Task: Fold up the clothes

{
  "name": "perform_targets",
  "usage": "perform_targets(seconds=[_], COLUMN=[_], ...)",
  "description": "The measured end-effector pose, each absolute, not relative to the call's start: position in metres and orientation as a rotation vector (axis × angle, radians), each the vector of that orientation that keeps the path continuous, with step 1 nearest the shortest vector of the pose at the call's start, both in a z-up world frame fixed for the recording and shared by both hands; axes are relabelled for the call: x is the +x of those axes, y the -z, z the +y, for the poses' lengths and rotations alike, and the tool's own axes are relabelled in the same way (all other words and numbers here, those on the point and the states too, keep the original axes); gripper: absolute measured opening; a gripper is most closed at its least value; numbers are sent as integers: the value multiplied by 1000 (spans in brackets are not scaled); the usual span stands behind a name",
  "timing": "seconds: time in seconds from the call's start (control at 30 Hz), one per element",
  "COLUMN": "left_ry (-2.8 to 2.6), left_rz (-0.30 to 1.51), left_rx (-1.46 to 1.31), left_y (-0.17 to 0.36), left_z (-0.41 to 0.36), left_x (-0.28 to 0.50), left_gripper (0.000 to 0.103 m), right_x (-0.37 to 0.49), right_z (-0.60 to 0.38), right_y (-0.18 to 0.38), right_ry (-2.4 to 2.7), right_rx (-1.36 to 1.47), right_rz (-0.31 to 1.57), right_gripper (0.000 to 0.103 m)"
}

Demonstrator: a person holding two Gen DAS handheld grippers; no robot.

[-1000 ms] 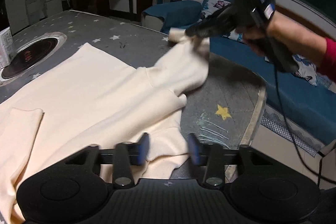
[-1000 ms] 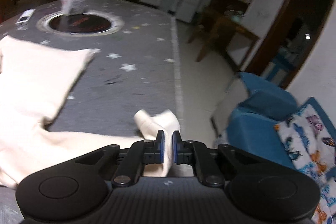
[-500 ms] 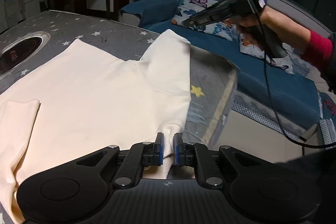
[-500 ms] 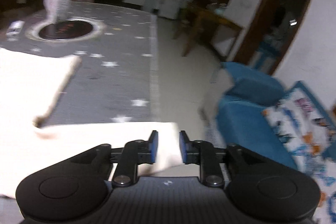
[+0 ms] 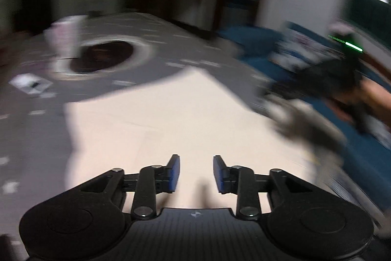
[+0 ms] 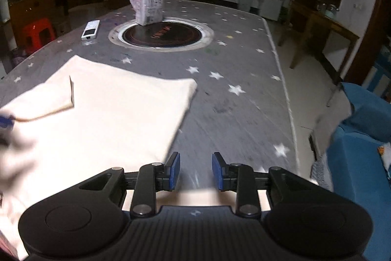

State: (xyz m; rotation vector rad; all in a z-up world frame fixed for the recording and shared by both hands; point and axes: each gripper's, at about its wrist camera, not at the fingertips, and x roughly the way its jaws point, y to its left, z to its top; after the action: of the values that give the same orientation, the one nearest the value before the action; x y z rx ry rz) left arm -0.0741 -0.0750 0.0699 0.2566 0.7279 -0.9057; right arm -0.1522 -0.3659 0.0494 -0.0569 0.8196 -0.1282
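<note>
Lying flat on the grey star-patterned tabletop (image 6: 244, 114), the cream garment (image 6: 110, 119) is spread between both grippers. The left gripper (image 5: 194, 174) hovers over the cloth with its jaws opening and nothing pinched between them. The right gripper (image 6: 196, 171) is released too, its blue pads apart above the garment's near edge and bare tabletop. Farther back sit a round inset burner (image 6: 162, 35), a white box (image 6: 149, 7) and a remote (image 6: 91, 29).
</note>
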Motion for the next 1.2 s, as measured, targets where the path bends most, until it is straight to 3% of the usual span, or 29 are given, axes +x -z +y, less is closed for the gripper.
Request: perform_targets(seconds=[0.17,0.4,0.53,0.63,0.67,0.7,0.77,1.1,1.2], left_ry=[616,494,483,503,509,512,517,455,453], left_rz=[721,784,843,868,869,861,846,820,832], left_rx=[211,178,132,114,116,123,138,165,160], left_y=[-66,-48,-34,-27,-25,-25,-25,-28,-29], left_z=[-70,-73,-73,-75,-76,-76,-77,-73,-70], left_x=[-15,42,67,76,78,78,78,105,109], left_gripper=[49,50,47,25,20,14,8,6,13], right_x=[-117,-70,-50,-39,-36,-33,-28,8,18], right_z=[-367,-371,-374,-376,-377,-376,-374,-356,-352], right_y=[-44,-26,-18,-16,-15,-15,-16,-16,-11], right_ry=[100,105,118,120,119,118,120,136,142], right_rx=[-24,6,14,21,22,21,2,-51,-69], right_rz=[834,851,857,858,857,857,851,807,822], right_gripper=[28,28,28,27,23,12,7,4,8])
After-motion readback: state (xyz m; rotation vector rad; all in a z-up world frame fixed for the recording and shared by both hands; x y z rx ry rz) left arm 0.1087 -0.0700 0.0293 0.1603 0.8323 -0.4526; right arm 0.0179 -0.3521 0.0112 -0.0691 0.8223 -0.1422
